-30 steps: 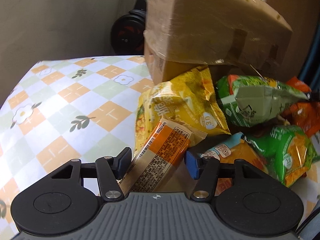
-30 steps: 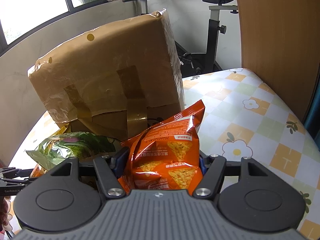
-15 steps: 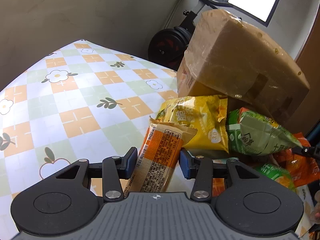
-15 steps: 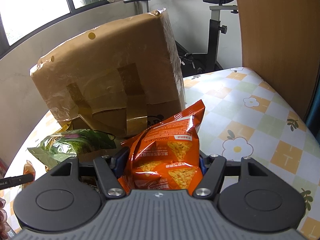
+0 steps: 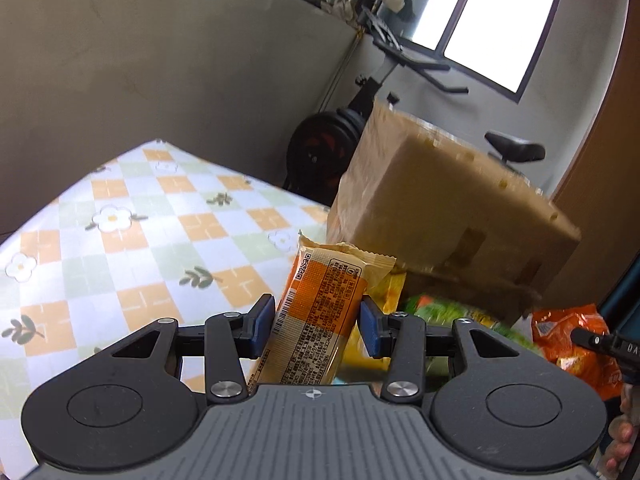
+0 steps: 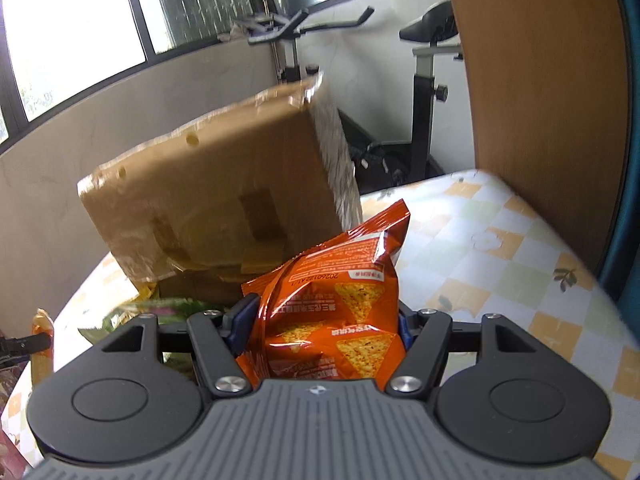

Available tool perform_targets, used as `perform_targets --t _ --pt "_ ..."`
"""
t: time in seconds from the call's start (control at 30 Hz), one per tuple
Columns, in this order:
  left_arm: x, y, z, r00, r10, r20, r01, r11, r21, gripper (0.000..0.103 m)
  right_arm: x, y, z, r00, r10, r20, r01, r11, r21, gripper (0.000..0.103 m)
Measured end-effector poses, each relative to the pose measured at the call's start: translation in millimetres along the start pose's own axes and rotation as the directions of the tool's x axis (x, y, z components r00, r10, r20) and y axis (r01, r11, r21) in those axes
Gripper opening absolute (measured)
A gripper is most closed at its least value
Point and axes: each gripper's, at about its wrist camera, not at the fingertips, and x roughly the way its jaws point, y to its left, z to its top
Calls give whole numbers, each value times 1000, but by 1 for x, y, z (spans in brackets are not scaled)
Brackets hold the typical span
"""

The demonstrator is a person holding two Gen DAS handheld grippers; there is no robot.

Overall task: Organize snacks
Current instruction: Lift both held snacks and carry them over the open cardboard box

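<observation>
Jaws of the left gripper (image 5: pixel 316 326) clamped across an orange wafer packet (image 5: pixel 320 316), long axis pointing straight ahead and up, off the desk (image 5: pixel 132 240). Jaws of the right gripper (image 6: pixel 320 330) likewise squeezing an orange chip bag (image 6: pixel 340 312), upright, crimped end far. Remaining snacks heaped near the cardboard box (image 5: pixel 436 216), right of the left gripper. Probably next: carrying each packet outward to open cloth, left one leftward, right one rightward.

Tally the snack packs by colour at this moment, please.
Orange chip bag: 1, in right claw
Orange-tan bar: 1, in left claw
Yellow bag: 1
Green bag: 1 sure, blurred
Total: 4
</observation>
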Motion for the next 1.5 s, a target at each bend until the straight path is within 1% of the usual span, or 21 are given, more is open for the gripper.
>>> perform_targets --t 0.23,0.33,0.43,0.53,0.67,0.77,0.87,0.93,1.0,1.1,1.23,1.3,1.37,1.43,1.47,1.5 --pt "-29 -9 26 993 -14 115 15 1000 -9 47 -28 1 21 995 -8 100 9 1000 -8 67" --pt "-32 -18 37 989 -30 145 31 1000 -3 48 -36 5 32 989 -2 147 5 1000 -20 67" --pt "-27 -31 47 985 -60 160 57 998 19 47 -40 13 45 981 1 196 12 998 -64 67" --pt "-16 -48 61 979 -101 175 96 995 41 47 -39 21 63 971 28 236 -8 996 -87 67" --pt "-1 -77 87 964 -160 214 145 986 86 48 -32 33 94 951 67 302 -32 992 -121 67" --pt "17 -100 107 952 -200 232 172 976 133 48 -17 43 118 936 95 338 -45 987 -153 67" --pt "49 -122 124 950 -222 219 190 969 158 48 9 59 136 924 111 366 -35 978 -208 67" --pt "73 -131 136 951 -233 204 204 967 156 48 31 69 146 924 116 364 -30 972 -235 67" --pt "90 -136 145 954 -229 195 200 967 156 48 55 77 153 929 117 350 -27 967 -253 67" --pt "113 -141 157 961 -216 172 192 970 149 48 91 84 161 946 107 306 -25 965 -260 67" --pt "140 -145 165 976 -187 114 169 974 147 48 130 81 163 975 83 204 -34 971 -236 67" --pt "153 -145 164 983 -160 90 146 978 149 48 143 77 158 985 72 155 -36 974 -225 67" --pt "156 -136 159 989 -131 72 118 981 155 52 152 73 153 992 58 109 -34 976 -213 67" --pt "161 -134 158 991 -124 56 114 981 156 71 151 68 149 995 55 88 -36 979 -199 69" --pt "161 -132 158 990 -126 56 117 982 151 75 150 66 148 996 49 80 -33 980 -196 69" --pt "161 -131 157 990 -129 59 119 981 151 80 150 66 149 997 44 69 -29 981 -194 72"
